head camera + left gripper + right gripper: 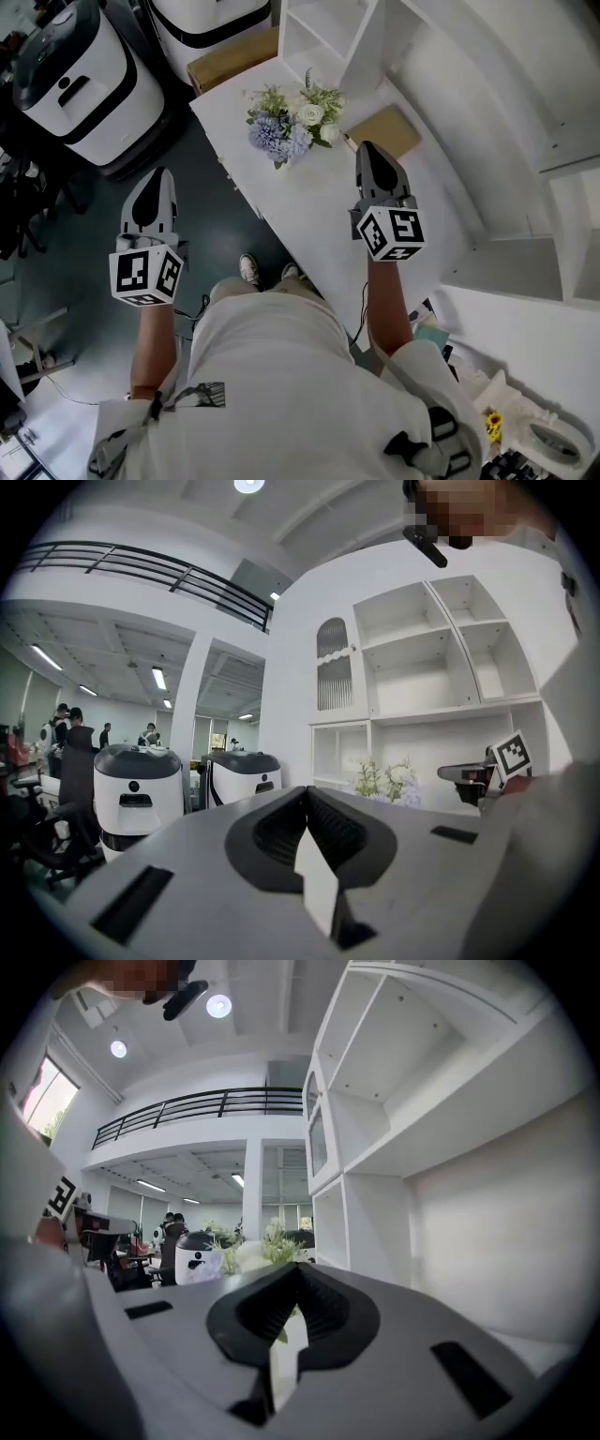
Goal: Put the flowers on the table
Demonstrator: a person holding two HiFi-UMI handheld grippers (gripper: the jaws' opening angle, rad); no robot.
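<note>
Flowers (292, 122), a small bunch of white and pale purple blooms with green sprigs, lay on the white table (309, 220) near its far end, close to the left edge, with a flat brown box (386, 129) just beside them toward the right edge. That is where the task wanted them. The right gripper (368, 150) hung over the middle of the table, pointing at the bunch from nearby, with its jaws pressed together and nothing between them. The left gripper (157, 176) was off the table's left edge, above the dark floor, jaws likewise together and empty. This would fit a bunch just set down and let go, or one lying there before any grasp, so no next move could be judged.
</note>
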